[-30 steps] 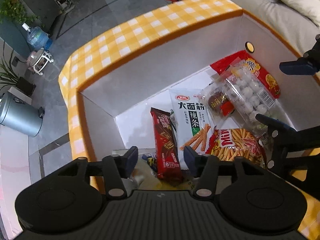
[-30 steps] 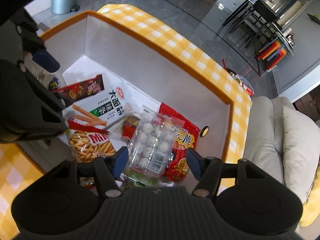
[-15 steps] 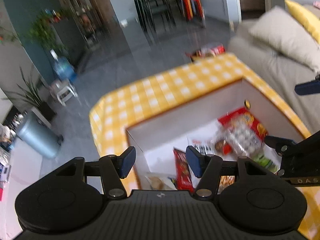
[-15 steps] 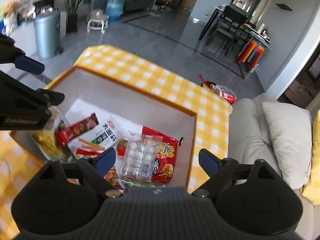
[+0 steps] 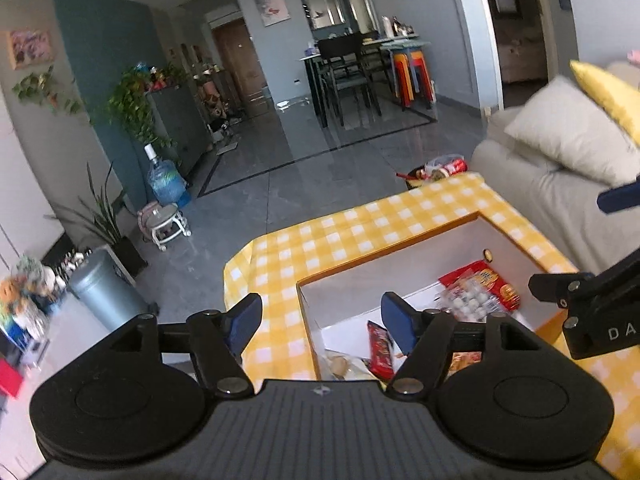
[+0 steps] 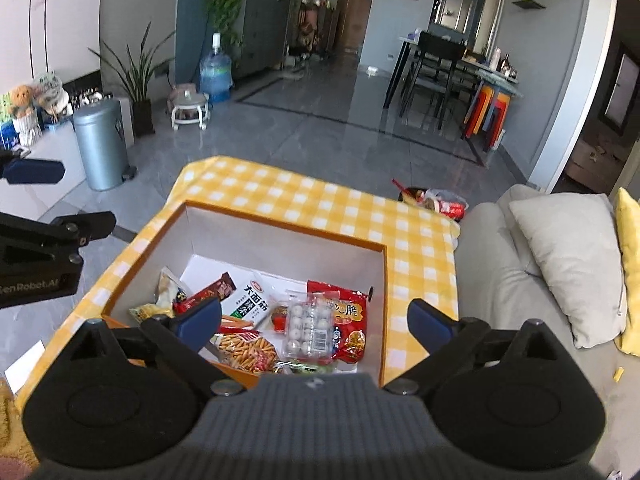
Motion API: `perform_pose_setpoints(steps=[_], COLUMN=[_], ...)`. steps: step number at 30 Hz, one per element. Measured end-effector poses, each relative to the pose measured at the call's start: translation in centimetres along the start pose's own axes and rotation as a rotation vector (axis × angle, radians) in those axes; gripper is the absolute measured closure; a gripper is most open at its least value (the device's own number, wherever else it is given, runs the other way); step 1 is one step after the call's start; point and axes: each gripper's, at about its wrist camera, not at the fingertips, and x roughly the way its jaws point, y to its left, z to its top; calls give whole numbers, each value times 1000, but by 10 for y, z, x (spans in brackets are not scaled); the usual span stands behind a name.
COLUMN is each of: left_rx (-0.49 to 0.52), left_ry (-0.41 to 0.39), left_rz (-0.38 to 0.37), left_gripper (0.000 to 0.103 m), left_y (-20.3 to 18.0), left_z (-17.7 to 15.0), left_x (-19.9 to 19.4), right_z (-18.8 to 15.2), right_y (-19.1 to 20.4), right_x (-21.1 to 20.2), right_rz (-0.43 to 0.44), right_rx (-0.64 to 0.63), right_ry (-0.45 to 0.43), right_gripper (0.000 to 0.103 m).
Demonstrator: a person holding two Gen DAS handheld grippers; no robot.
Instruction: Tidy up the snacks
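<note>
1. Yellow-and-white checked cloth covers the surface [image 6: 320, 200], and a white-walled box [image 6: 280, 248] with an orange rim sits sunk into it; the snacks lie together on the box floor, which is where the task's things are at this moment.
2. In the right wrist view the packets can be told apart: a clear tray of white balls [image 6: 310, 328] lies on top of a red crisp bag [image 6: 352, 320]; a white packet with green print [image 6: 248, 300] sits to its left; a dark red bar [image 6: 208, 292] leans across the corner; a bag of orange sticks [image 6: 248, 350] lies nearest the camera.
3. Judged from this, the step in hand is a clean withdrawal after a drop; to do it well, each tool should clear the orange rim without catching a packet or the cloth, and the two should keep apart from each other, since each shows at the edge of the other's view.
4. The left tool [image 5: 320, 316] is spread wide with nothing between its blue pads; its jaws have just been opening; it hangs above the near-left corner of the box and touches nothing.
5. The right tool [image 6: 314, 320] is spread as wide, its jaws likewise just opening, empty, with the tray of balls lying free below it.
6. No loose snack shows on the cloth, so the sorting looks near done; a red packet [image 6: 444, 204] sits past the far edge, off the surface.
</note>
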Motion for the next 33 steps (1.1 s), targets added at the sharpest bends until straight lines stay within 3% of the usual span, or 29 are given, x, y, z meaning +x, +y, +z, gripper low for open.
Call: perform_pose_setpoints(steps=[8, 17, 23, 33], left_rx=[-70, -131, -156, -158], left_ry=[-35, 14, 87, 123], left_rz=[38, 27, 21, 12], left_gripper=[15, 14, 14, 14], left_y=[3, -4, -8, -18], left_z=[-12, -39, -57, -63], left_x=[-26, -27, -20, -19], right_z=[-17, -45, -57, -63], right_y=[1, 12, 12, 12], right_x=[-25, -37, -31, -26], right_rz=[21, -8, -12, -4], right_rx=[66, 106, 122, 152], right_ry=[-42, -88, -63, -41], right_gripper=[7, 6, 6, 6])
